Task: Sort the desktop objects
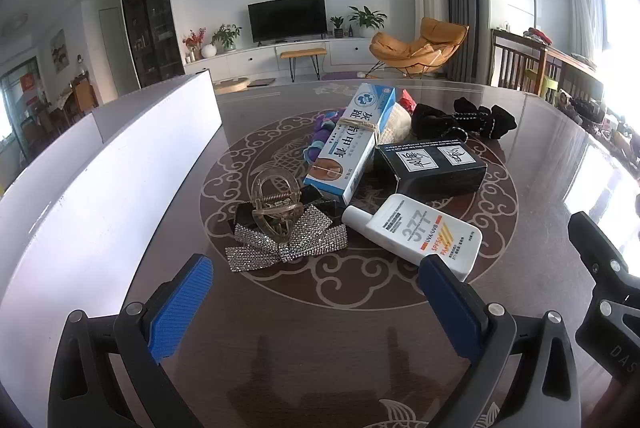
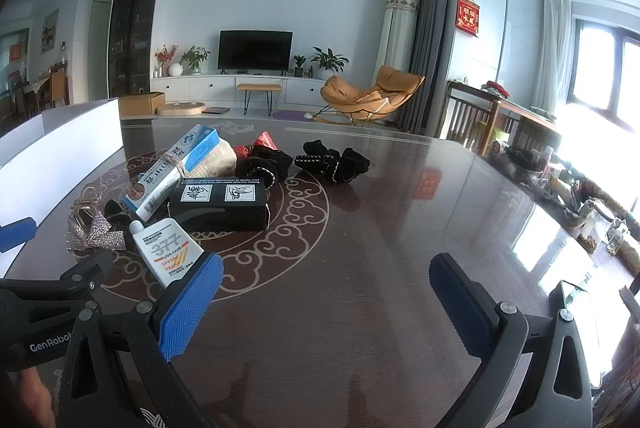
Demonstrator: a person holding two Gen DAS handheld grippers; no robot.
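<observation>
A pile lies mid-table: a white sunscreen tube [image 1: 416, 236] [image 2: 168, 254], a blue-white ointment box [image 1: 352, 140] [image 2: 172, 168], a black box [image 1: 432, 164] [image 2: 220, 204], a clear claw hair clip [image 1: 276, 204] on a rhinestone bow [image 1: 284, 248] [image 2: 94, 236], a purple scrunchie [image 1: 322, 136] and black velvet bows [image 1: 472, 120] [image 2: 332, 158]. My left gripper [image 1: 316, 304] is open and empty, just short of the bow and tube. My right gripper [image 2: 326, 308] is open and empty, to the right of the tube.
A white open box [image 1: 120, 164] [image 2: 60, 144] stands along the table's left side. The dark patterned tabletop [image 2: 380, 228] runs to a cluttered right edge. A phone [image 2: 576, 332] lies near the right gripper. The right gripper's body shows in the left wrist view [image 1: 608, 280].
</observation>
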